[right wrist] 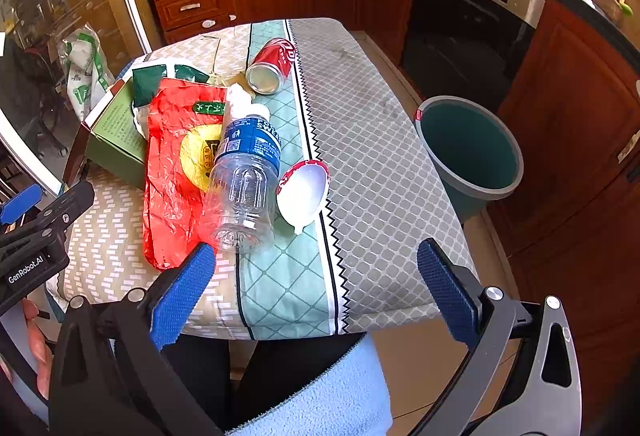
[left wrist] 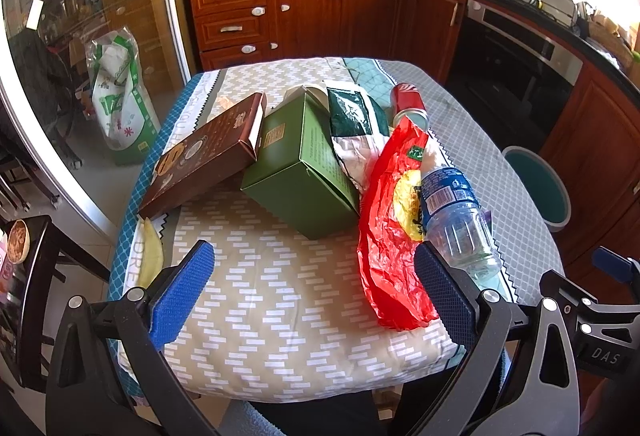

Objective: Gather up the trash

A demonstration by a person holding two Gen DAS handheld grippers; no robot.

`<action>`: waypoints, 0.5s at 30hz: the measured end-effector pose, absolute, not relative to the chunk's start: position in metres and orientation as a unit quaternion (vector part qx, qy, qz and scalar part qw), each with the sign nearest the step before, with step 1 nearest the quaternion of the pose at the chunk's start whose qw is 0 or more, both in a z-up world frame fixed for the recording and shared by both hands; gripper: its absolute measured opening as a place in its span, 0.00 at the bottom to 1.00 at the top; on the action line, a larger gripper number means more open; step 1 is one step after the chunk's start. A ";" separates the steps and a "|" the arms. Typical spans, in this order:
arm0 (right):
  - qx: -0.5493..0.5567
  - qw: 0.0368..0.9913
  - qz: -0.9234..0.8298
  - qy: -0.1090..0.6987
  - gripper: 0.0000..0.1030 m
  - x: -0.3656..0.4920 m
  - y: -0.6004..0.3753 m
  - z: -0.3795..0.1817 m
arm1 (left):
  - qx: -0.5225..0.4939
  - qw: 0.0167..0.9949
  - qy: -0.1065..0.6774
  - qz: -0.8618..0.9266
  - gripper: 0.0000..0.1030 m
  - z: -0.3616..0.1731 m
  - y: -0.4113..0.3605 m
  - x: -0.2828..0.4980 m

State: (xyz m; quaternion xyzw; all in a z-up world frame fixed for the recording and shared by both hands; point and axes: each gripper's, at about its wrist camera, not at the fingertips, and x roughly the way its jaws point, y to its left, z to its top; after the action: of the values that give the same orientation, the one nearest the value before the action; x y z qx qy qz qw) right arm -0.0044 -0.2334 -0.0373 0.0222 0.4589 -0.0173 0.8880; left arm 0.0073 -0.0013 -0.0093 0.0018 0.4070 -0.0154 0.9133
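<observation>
Both grippers, left (left wrist: 314, 290) and right (right wrist: 316, 286), spread wide, gripping nothing. On the table (right wrist: 384, 140): plastic bottle (right wrist: 244, 176) atop red bag (right wrist: 168, 172), soda can (right wrist: 272, 66), green box (left wrist: 300, 164). Teal bin (right wrist: 472, 152) beside table.

A clear plastic bottle (right wrist: 246, 172) lies on a crumpled red plastic bag (right wrist: 172, 172). A white paper cup (right wrist: 302, 194) lies just right of it. A round green bin (right wrist: 472, 152) stands right of the cloth-covered table (right wrist: 380, 164).
</observation>
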 end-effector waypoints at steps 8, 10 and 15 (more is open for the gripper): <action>0.021 0.887 -0.018 0.461 0.94 -0.004 -0.234 -0.039 | -0.002 0.911 0.413 -0.019 0.97 -0.013 0.000 0.010; 0.021 0.887 -0.018 0.462 0.94 -0.004 -0.234 -0.039 | -0.003 0.910 0.414 -0.021 0.97 -0.015 0.000 0.011; 0.021 0.887 -0.019 0.462 0.94 -0.003 -0.236 -0.041 | -0.010 0.907 0.421 -0.027 0.97 -0.019 0.005 0.015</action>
State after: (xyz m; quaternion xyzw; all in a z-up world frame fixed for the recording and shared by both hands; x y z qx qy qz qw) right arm -0.0033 -0.2358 -0.0411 0.0207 0.4616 -0.0191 0.8866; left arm 0.0151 0.0046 -0.0195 -0.0099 0.4207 -0.0272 0.9067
